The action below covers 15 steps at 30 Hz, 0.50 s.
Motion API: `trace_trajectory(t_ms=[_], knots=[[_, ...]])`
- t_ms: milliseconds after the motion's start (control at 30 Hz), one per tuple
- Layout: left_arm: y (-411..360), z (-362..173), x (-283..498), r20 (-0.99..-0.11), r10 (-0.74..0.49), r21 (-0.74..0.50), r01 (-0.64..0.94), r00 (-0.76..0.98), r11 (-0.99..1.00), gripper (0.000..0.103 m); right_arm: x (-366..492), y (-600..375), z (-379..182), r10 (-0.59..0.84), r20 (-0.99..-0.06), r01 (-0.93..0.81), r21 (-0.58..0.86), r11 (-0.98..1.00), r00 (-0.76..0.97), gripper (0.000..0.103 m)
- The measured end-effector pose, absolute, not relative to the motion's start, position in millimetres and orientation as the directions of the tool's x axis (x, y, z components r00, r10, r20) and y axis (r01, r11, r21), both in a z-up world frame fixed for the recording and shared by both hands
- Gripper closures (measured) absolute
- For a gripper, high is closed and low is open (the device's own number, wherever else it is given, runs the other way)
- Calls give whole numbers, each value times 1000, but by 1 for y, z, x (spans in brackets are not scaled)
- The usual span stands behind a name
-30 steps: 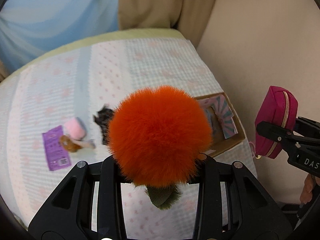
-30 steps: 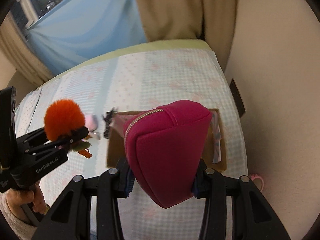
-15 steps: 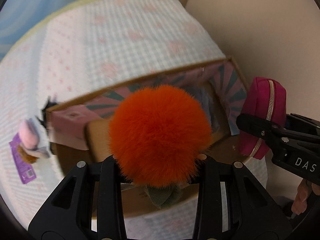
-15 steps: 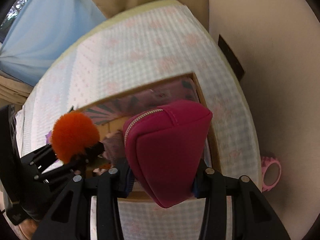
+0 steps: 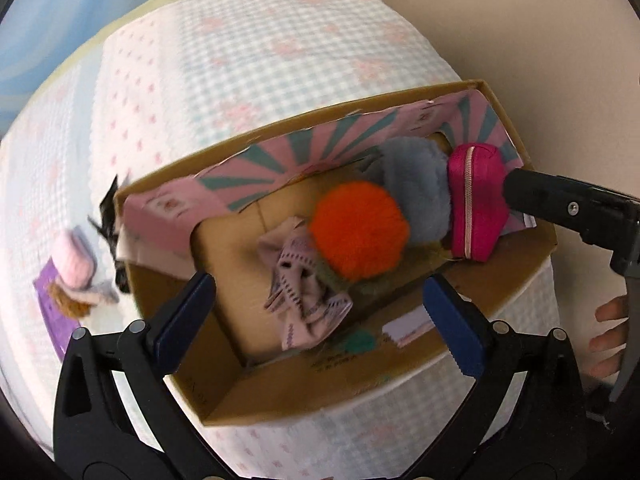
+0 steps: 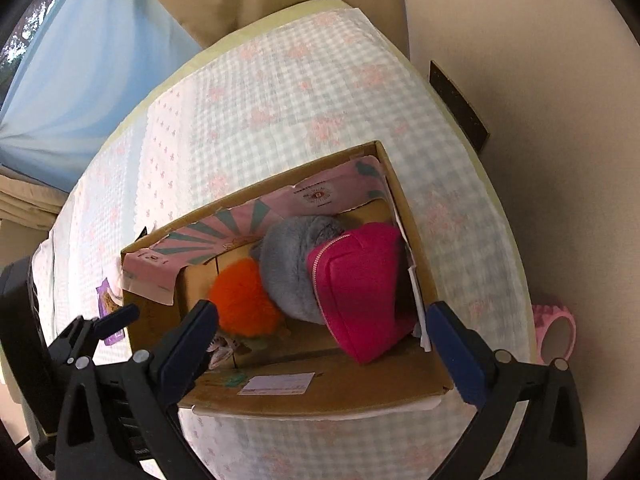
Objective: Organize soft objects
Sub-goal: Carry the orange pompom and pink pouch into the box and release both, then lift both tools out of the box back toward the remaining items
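Note:
An open cardboard box sits on the checked bedspread. Inside it lie an orange pom-pom, a grey-blue fluffy ball, a magenta zip pouch and a crumpled pink patterned cloth. My left gripper is open and empty above the box, near the pom-pom. My right gripper is open above the pouch, which rests in the box's right end. In the left wrist view one right finger still touches the pouch.
On the bedspread left of the box lie a small doll with a pink hat on a purple card and a black fluffy item. A pink tape roll lies by the wall at right. The wall is close behind the box.
Both grippers came down over the box and opened. The pom-pom and the magenta pouch left the jaws and now lie inside the box.

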<state>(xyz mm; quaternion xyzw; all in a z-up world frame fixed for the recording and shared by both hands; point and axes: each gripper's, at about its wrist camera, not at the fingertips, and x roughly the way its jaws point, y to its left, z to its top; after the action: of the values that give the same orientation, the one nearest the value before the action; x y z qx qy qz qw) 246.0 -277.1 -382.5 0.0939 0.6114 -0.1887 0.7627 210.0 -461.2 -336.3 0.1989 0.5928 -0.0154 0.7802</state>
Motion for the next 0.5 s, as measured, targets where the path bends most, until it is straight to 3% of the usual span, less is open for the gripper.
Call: trace_trajectory(t_ms=[267, 500], knots=[[-254, -354, 239, -956, -190, -97, 368, 225, 925, 0, 207, -447, -315, 199, -919, 211, 281, 936, 341, 0], [-227, -301, 222, -932, -206, -100, 335, 298, 937, 0, 190, -426, -262, 162, -903, 164, 244, 956, 399, 0]])
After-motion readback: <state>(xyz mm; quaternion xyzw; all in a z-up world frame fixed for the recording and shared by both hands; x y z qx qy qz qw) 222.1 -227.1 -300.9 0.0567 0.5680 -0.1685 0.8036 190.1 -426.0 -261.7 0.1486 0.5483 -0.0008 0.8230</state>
